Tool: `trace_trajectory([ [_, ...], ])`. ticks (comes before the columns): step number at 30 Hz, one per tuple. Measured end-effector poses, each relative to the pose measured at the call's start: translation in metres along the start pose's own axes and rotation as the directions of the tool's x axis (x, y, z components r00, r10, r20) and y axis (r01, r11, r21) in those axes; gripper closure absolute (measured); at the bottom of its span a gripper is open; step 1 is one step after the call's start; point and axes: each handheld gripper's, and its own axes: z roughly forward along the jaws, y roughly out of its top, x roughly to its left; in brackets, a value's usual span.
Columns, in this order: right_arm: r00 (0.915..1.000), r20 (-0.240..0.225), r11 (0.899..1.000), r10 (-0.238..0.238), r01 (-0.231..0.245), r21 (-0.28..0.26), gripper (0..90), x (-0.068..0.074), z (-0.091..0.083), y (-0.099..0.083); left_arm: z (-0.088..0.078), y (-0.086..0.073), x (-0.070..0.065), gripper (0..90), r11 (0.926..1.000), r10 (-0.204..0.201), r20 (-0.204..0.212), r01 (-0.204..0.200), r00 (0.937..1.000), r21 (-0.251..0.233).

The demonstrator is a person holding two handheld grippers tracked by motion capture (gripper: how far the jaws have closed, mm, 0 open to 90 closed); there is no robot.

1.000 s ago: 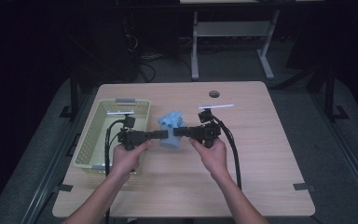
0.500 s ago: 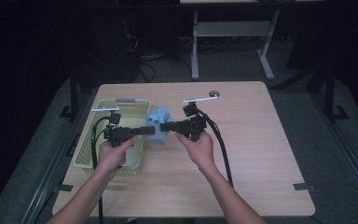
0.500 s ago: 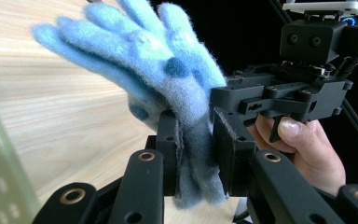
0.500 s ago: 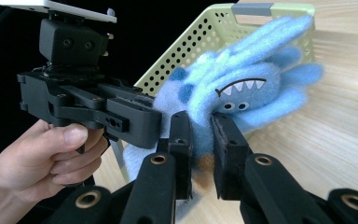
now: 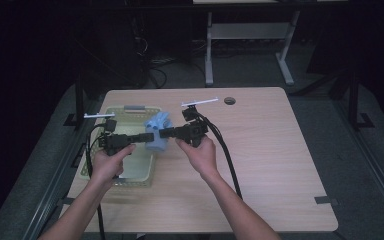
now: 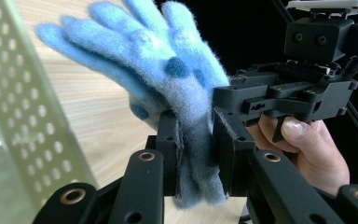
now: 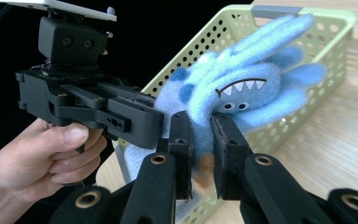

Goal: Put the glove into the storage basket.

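Fuzzy blue glove [image 5: 157, 134] clenched between left tool [image 5: 149, 135] and right tool [image 5: 161, 133], beside green basket [image 5: 130, 172]

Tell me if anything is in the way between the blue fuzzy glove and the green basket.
Nothing visible blocks it. Both the left gripper and the right gripper are shut on the blue glove, held above the table at the green basket's right rim; the basket's open top lies just beside it.

Glove cuff: the blue monster glove [image 6: 168, 70] is hidden at its lower end between the left gripper [image 6: 196, 154] pads.
Basket: the green perforated basket [image 7: 279, 32] is cut off by the frame's top edge beside the glove.
Glove face: too small to tell in the high view.
Person: forearms cut off at the bottom edge.
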Motion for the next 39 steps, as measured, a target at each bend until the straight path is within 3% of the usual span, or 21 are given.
trace_trajectory([
  [12, 0.9998, -0.020, 1.000, 0.004, -0.004, 0.017, 79.2, 0.006, 0.024, 0.005, -0.020, 0.003, 0.016, 72.9, 0.9994, -0.034, 0.007, 0.034, 0.9994, 0.010],
  [22, 0.9974, -0.064, 0.999, 0.034, -0.033, 0.031, 79.2, 0.005, 0.057, 0.002, -0.039, 0.003, 0.027, 73.6, 0.9992, -0.015, -0.060, 0.017, 0.9981, 0.035],
  [35, 0.9953, -0.076, 0.997, 0.061, -0.057, 0.062, 79.0, 0.004, 0.087, 0.001, -0.056, -0.001, 0.050, 74.1, 0.9972, -0.061, -0.099, 0.065, 0.9932, 0.036],
  [39, 0.9935, -0.077, 0.993, 0.084, -0.077, 0.093, 78.6, 0.000, 0.100, 0.000, -0.058, -0.004, 0.058, 74.3, 0.9956, -0.075, -0.123, 0.082, 0.9895, 0.046],
])
